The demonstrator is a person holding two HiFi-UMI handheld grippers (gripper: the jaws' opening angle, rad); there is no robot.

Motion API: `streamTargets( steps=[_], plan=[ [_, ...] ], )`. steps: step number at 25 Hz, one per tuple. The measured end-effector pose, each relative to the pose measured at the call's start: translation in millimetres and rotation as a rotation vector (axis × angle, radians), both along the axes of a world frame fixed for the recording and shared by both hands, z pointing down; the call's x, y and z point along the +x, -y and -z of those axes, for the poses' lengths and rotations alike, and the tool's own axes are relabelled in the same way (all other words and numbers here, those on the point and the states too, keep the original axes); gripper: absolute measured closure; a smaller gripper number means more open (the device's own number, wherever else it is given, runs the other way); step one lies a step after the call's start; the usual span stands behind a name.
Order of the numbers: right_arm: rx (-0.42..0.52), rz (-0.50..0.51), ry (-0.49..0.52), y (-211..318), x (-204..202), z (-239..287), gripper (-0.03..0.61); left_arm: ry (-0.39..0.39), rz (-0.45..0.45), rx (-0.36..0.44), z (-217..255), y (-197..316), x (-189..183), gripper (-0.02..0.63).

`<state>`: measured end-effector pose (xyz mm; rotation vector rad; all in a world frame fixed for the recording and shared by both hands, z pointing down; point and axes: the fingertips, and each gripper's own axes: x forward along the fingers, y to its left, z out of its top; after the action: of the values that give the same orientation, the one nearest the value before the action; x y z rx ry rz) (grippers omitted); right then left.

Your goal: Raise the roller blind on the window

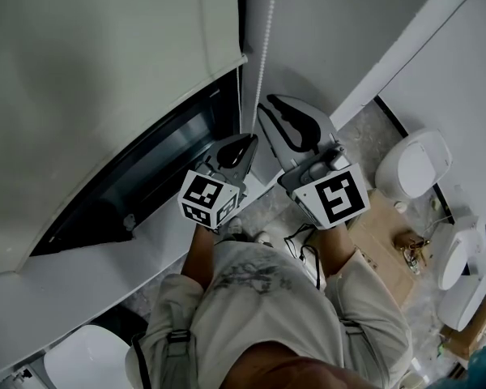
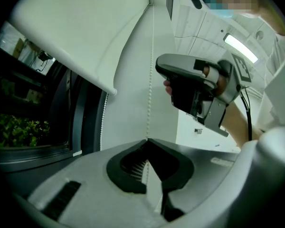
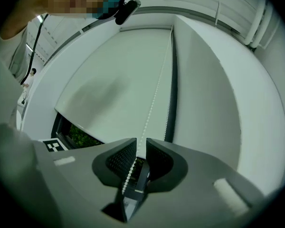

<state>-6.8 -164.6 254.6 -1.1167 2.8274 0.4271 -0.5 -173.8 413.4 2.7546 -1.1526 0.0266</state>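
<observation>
Mid-pull: left gripper [image 2: 147,140] clamped the bead chain [image 1: 263,47]; right gripper [image 3: 140,142], jaws apart around it above, needed closing next.

A mottled stone floor [image 1: 363,130] carries a large white ceramic fixture [image 1: 413,164], with a smaller white piece [image 1: 456,254] and a third white piece [image 1: 463,300] in a row beyond it. A sheet of brown cardboard [image 1: 382,245] lies just beside them, and a white rounded lid [image 1: 85,356] sits at the lower left. Green foliage [image 2: 19,129] shows outdoors, and a strip light [image 2: 240,46] glows on the ceiling.
</observation>
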Motion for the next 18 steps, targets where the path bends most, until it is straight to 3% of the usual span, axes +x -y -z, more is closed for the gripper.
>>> streamTargets(
  steps=[10,18],
  plan=[
    [-0.014,0.04,-0.016,17.0,-11.8,21.2,0.488,-0.003,-0.003,0.003,-0.1,-0.5,-2.4,0.602],
    [-0.032,0.066,0.007,15.0,-16.8,21.8,0.565,-0.01,-0.011,0.008,0.9,-2.4,-3.2,0.602]
  ],
)
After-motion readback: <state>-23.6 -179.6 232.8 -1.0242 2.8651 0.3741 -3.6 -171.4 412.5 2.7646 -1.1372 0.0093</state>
